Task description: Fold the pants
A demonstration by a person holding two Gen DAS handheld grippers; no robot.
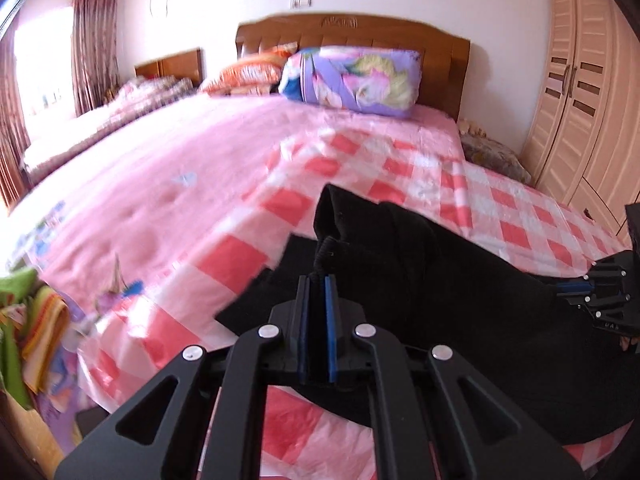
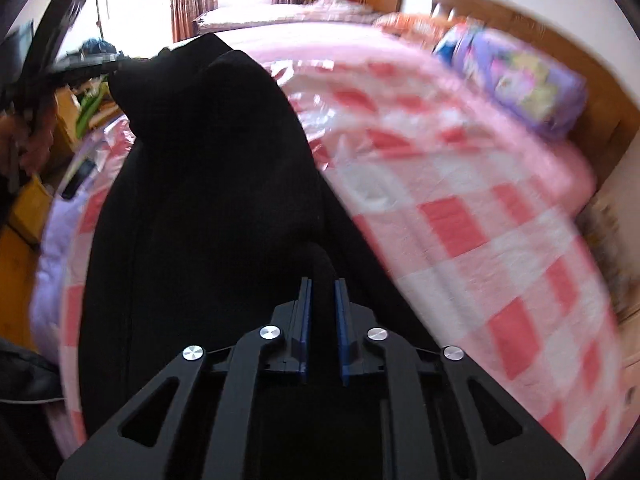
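Both pairs of fingers are clamped on the black pants (image 1: 440,272). On the left gripper (image 1: 318,280) the blue-padded fingers (image 1: 329,300) stand nearly together, pinching a gathered, ribbed bit of the cloth near what looks like the elastic waistband. On the right gripper (image 2: 323,284) the blue pads (image 2: 341,312) show a narrow gap filled by a dark fold of the same garment; they appear pressed on it. In the left wrist view the right gripper (image 1: 576,289) also shows at the far right edge, its fingers buried in the black fabric.

The pants lie near the foot end of the bed (image 1: 180,168), draped and bunched between the two grippers, partly lifted off the cover. In the right wrist view they rise as a tall, soft, matte mound reaching toward the left side of the bed.

Around them the bed offers broad open room: a pink quilt to the left and a red-and-white checked sheet (image 1: 500,208) with a glossy, crinkled, plastic-like sheen to the right. The checked sheet runs to the bed's right edge, near a pale panelled wardrobe (image 1: 576,92). At the head stand a carved wooden headboard (image 1: 360,36), a rolled purple floral quilt (image 1: 352,80) and an orange pillow (image 1: 248,72). Off the bed's left edge sits a heap of bright cloths (image 1: 32,320). Both views are somewhat blurred.
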